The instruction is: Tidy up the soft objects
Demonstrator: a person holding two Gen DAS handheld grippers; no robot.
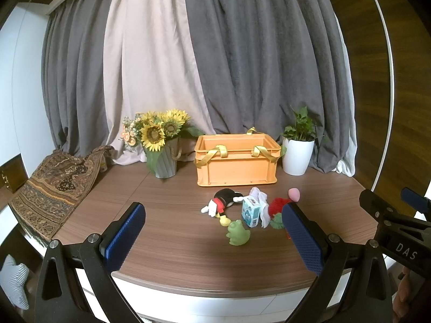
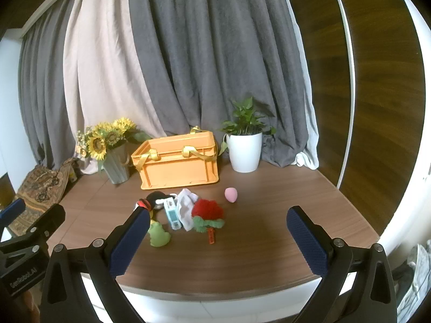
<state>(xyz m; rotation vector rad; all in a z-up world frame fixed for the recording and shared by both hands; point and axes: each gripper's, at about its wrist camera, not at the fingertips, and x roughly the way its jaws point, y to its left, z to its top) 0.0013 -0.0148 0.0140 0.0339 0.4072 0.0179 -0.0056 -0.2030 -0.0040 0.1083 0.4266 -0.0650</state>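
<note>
Two wrist views of a wood-grain tabletop (image 1: 172,210) backed by grey and beige curtains (image 1: 242,53). The left gripper (image 1: 212,212) and the right gripper (image 2: 218,215) were each held above the near edge of the table with their blue-padded fingers spread wide and nothing between them.

At the rear centre stood an orange plastic crate with yellow ribbon handles (image 1: 236,164), flanked by a grey vase of sunflowers (image 1: 161,145) on its left and a green plant in a white ribbed pot (image 1: 297,150) on its right. The crate's floor was not visible from either view.

The soft objects lay in a loose cluster in front of the crate: a black, red and white mouse plush (image 1: 222,202), a green frog toy (image 1: 238,233), a pale blue tissue packet (image 1: 250,212), a crumpled white cloth (image 2: 186,207), a red knitted strawberry with a green leaf collar (image 2: 207,211) and, slightly apart to the right, a pink egg-shaped sponge (image 2: 231,195). A patterned brown cloth (image 1: 54,185) draped the table's left end.
</note>
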